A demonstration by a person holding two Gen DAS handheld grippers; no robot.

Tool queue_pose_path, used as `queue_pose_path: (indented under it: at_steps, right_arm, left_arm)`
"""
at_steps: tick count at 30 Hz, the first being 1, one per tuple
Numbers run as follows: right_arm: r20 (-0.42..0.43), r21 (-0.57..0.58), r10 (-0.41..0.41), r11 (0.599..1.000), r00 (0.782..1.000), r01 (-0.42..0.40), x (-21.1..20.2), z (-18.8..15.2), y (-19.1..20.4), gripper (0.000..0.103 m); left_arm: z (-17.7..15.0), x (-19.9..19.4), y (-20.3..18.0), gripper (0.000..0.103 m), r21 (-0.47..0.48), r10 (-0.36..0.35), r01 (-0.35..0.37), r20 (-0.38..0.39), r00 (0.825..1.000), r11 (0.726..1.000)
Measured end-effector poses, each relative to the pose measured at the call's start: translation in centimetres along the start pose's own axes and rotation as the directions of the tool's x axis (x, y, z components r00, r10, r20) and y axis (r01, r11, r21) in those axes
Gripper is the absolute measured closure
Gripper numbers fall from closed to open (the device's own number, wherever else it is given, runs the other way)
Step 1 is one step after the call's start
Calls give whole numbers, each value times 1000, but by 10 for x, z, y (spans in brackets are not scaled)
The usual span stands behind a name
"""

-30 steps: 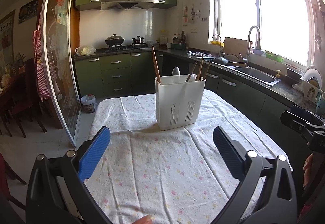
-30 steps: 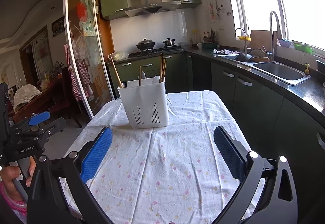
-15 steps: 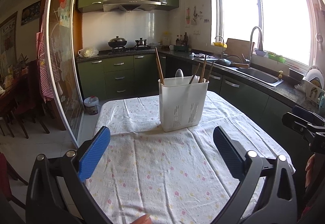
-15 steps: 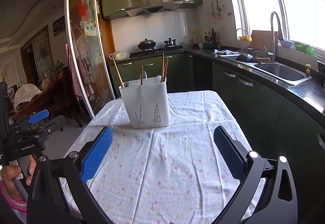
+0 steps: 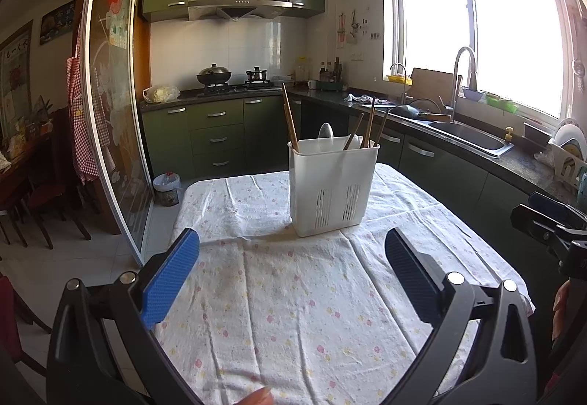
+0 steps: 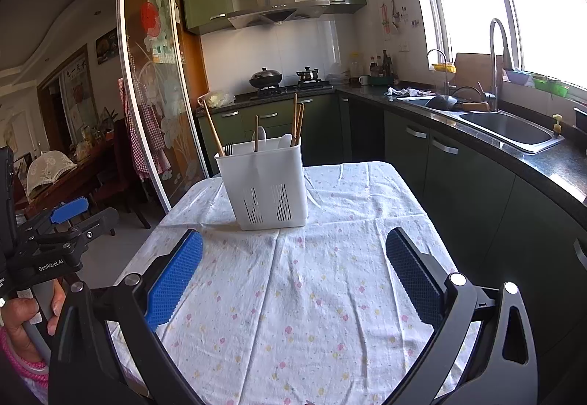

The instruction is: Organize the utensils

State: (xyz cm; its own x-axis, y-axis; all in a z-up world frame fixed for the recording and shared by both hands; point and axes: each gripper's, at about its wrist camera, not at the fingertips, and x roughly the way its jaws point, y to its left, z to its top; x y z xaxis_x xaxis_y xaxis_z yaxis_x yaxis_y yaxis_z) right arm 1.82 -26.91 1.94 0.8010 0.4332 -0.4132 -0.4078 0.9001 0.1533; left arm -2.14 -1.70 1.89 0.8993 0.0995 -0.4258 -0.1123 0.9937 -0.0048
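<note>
A white slotted utensil holder (image 5: 332,186) stands upright on the cloth-covered table (image 5: 293,302); it also shows in the right wrist view (image 6: 265,183). Wooden chopsticks (image 5: 290,120), a white spoon (image 5: 325,135) and a fork (image 6: 229,148) stick up out of it. My left gripper (image 5: 291,258) is open and empty, held above the table short of the holder. My right gripper (image 6: 293,258) is open and empty too, also short of the holder. Each gripper shows at the edge of the other's view.
Green kitchen cabinets (image 5: 216,133) with a stove stand behind the table. A counter with a sink (image 6: 510,127) and tap runs along the right under the window. A glass sliding door (image 6: 154,104) stands at the left. A small bin (image 5: 167,188) sits on the floor.
Both cameras have drawn back and tilted slightly, so the holder sits a little higher in both views. Both grippers stay open and empty.
</note>
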Motion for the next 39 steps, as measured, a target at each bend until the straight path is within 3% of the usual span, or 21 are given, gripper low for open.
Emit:
queue_pose_path:
  at_steps: [15,22,30,35,39]
  right_arm:
    - [0,3,2,1000,1000,-2,1,-1,0,5]
    - [-4,-1,-5,1000,1000,5,3,-3,1,5]
    - [0,9,-9,1000,1000,9,1,-3,-3,5]
    - [-2,15,-11,1000,1000,11,1,-3,-5,5]
    - [-3,15,-13,1000,1000,13,1,-3,-6,5]
  left_arm:
    - [-1,4,2,7,-17,-33,32,-23,999,999]
    - [-3,3,2,7,-12,-15,15,-9,1000,1000]
    - [-1,8,16,7,-90,-109,107,-21,994,990]
    - [-3,8,24,7,-140,-124,126,29,992,982]
    - [-3,14,24,7,-137,-131,131,8,991,982]
